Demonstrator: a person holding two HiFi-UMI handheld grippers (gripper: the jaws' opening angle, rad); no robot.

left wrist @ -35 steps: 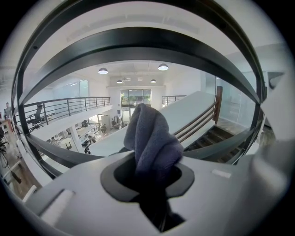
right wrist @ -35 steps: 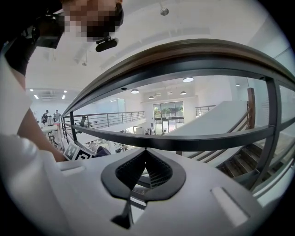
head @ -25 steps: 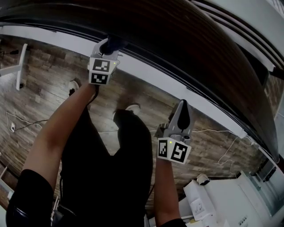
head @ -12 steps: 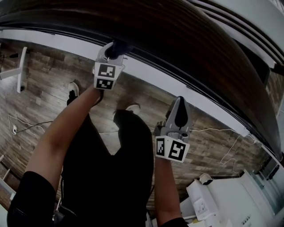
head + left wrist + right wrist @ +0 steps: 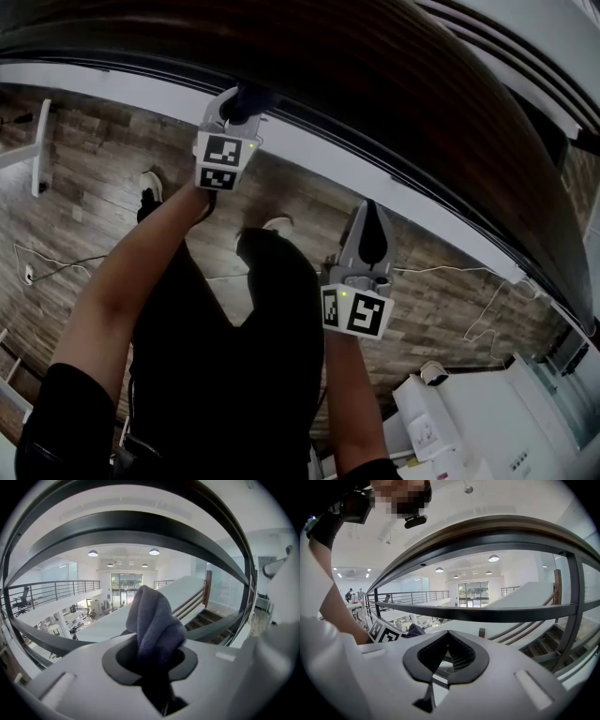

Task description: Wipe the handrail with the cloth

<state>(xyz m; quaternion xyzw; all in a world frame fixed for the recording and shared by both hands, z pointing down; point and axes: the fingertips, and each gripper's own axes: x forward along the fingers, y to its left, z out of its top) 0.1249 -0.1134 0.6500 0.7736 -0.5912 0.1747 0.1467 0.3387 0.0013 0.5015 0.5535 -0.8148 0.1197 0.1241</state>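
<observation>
now | left tool (image 5: 243,101) pins cloth (image 5: 154,620) at handrail (image 5: 394,84) | right tool (image 5: 368,223) nudged left

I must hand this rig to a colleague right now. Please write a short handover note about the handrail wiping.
Left gripper: shut on the cloth, raised at the near edge of the handrail. Whether the cloth touches it cannot be told.
Right gripper: shut, nothing in it, held lower and off the handrail.
Done: the cloth is gripped and up at the handrail. How much is already wiped does not show.
Left: press the cloth on and wipe along the handrail.
</observation>
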